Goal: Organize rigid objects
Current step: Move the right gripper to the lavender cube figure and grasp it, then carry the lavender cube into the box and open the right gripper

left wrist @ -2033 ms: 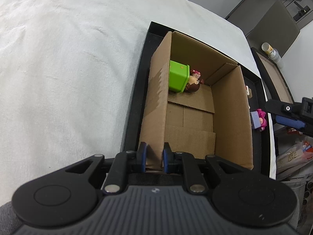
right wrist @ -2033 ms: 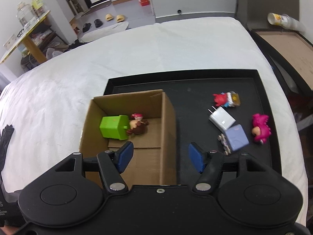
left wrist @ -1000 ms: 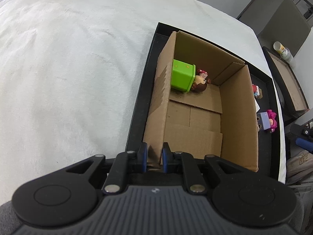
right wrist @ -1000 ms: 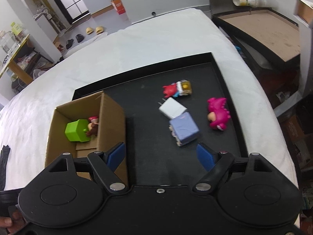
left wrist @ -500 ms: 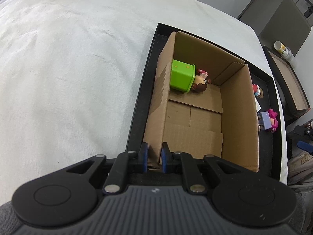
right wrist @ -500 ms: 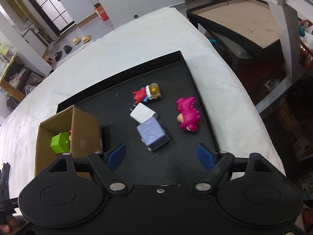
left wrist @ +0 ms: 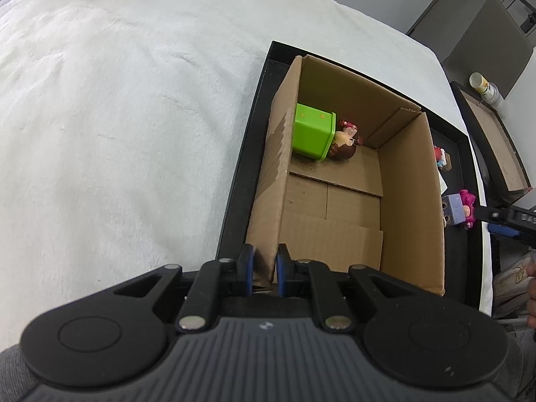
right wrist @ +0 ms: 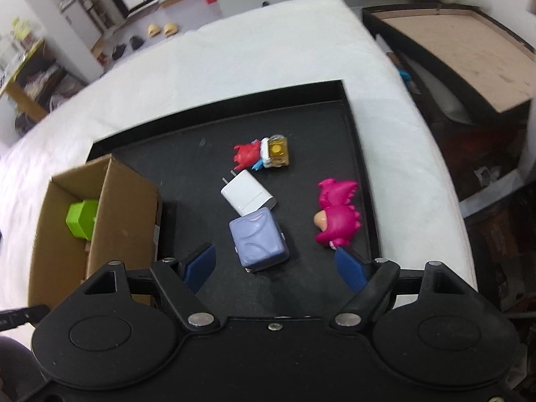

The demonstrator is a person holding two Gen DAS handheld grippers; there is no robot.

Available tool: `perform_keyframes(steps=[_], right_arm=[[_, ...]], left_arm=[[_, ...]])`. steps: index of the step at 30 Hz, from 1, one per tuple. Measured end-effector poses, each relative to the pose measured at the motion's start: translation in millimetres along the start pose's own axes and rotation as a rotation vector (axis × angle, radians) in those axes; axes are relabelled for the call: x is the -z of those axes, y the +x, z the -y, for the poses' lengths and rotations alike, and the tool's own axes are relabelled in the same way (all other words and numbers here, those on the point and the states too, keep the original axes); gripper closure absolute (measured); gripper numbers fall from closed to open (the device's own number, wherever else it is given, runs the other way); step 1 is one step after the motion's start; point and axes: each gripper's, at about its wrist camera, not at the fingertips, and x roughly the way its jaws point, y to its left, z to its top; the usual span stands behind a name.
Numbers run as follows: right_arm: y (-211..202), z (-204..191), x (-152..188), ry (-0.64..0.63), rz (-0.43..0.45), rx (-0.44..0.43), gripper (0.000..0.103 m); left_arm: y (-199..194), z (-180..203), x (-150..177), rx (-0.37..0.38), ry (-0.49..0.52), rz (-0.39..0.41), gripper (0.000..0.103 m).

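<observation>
My left gripper (left wrist: 264,264) pinched the cardboard box (left wrist: 412,181) wall; my right gripper (right wrist: 278,264), jaws closing empty above the lavender cube (right wrist: 259,239), risked knocking the white charger (right wrist: 246,191).

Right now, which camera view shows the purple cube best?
The right wrist view: the purple cube lies whole and near on the black tray, beside the white charger. The left wrist view catches only part of it past the cardboard box.

We see soft, even indoor light and only faint shadows. Fisheye bending curves the edges of both views. The left wrist view is sharp; the right wrist view is smeared by motion blur, worst toward its edges.
</observation>
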Motion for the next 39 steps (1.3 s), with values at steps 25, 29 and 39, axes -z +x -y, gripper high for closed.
perform_keyframes(steps=[25,29,39], right_arm=[[33.9,-24.5,-1.7,-0.087,-0.087,0.033,0.064],[22.4,-33.1,2.9,-0.098,-0.067,0.053,0.064],[-14.2,-45.6,8.2,-0.05,0.005,0.012,0.063]], left_arm=[[-2.5,-3.4,1.7,0.015,-0.008,0.003,0.09],[-2.9,-4.7,2.0,0.025,-0.009,0.005,0.09],[-3.3,-2.4,1.9,0.023,0.004,-0.001,0.09]])
